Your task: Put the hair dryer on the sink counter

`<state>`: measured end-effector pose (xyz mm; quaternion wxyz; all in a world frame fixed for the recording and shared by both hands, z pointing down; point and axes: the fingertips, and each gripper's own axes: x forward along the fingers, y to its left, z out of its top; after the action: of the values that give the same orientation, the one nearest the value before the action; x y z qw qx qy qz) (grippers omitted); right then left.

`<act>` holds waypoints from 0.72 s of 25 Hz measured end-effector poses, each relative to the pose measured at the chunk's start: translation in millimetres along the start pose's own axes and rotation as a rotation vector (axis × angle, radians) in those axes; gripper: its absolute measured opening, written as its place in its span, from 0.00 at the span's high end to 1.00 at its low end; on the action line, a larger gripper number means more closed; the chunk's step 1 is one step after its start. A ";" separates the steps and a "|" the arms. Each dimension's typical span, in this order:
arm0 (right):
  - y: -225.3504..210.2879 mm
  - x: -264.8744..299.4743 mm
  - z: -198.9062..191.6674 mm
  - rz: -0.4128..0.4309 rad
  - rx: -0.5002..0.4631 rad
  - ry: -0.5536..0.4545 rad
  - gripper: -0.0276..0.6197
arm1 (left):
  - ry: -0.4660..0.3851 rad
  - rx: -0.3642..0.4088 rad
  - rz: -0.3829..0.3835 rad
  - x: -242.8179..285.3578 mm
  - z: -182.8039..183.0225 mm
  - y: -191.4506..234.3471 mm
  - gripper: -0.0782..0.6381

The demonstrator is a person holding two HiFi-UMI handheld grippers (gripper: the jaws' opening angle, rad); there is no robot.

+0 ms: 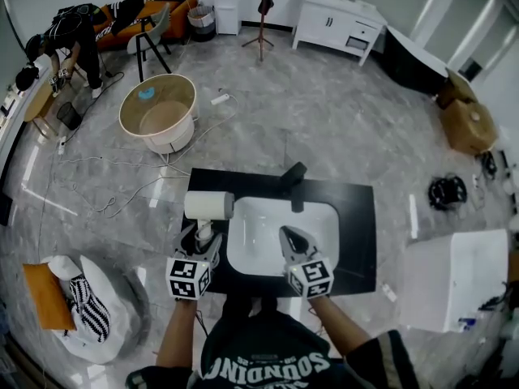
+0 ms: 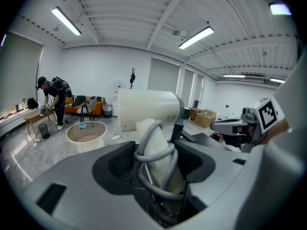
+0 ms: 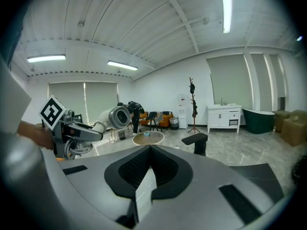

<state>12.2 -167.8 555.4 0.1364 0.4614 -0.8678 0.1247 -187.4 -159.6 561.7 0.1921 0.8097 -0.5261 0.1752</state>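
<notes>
The white hair dryer [image 1: 208,206] stands upright with its barrel on top, over the left end of the black sink counter [image 1: 357,217]. My left gripper [image 1: 201,240] is shut on its handle. In the left gripper view the handle, wrapped in grey cord, fills the gap between the jaws of the left gripper [image 2: 158,162], below the barrel of the hair dryer [image 2: 148,110]. My right gripper [image 1: 290,238] hovers over the white basin [image 1: 268,217], jaws shut and empty. The right gripper view shows that right gripper [image 3: 149,150] closed, with the hair dryer [image 3: 115,117] at the left.
A black faucet [image 1: 293,177] stands at the basin's far edge. Beyond the counter are a round tub [image 1: 158,112], floor cables, a coat rack [image 1: 263,6] and a white vanity [image 1: 336,23]. A white block [image 1: 454,278] sits right, a bag [image 1: 85,306] left. A person [image 1: 73,35] bends far left.
</notes>
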 end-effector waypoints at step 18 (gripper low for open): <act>4.4 62.9 -31.6 -0.071 0.100 0.082 0.96 | 0.148 0.002 -0.087 97.0 -41.6 48.6 0.54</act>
<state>-21.4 -202.9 606.6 0.1528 0.4925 -0.8373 0.1816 -198.2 -233.2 650.9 0.2374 0.8168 -0.4745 0.2266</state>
